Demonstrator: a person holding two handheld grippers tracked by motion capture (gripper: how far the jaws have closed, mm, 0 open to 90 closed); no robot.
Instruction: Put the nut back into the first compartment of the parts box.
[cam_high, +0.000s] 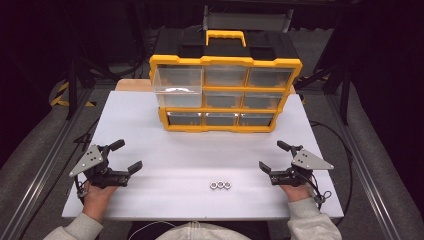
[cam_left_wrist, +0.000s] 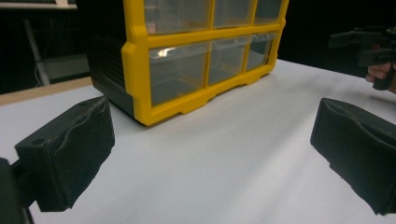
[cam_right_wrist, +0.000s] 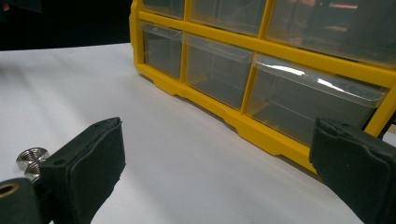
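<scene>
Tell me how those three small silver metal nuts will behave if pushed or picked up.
The three small silver metal nuts look dense and rigid. Lying flat, they will probably slide on the smooth white table rather than roll. Being small, they could slip from a claw.

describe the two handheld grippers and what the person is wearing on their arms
Both the left gripper and right gripper are black, each with two padded black jaws, a grey three-cornered plate on top and a thin dark trailing cable. The person wears light grey sleeves.
</scene>
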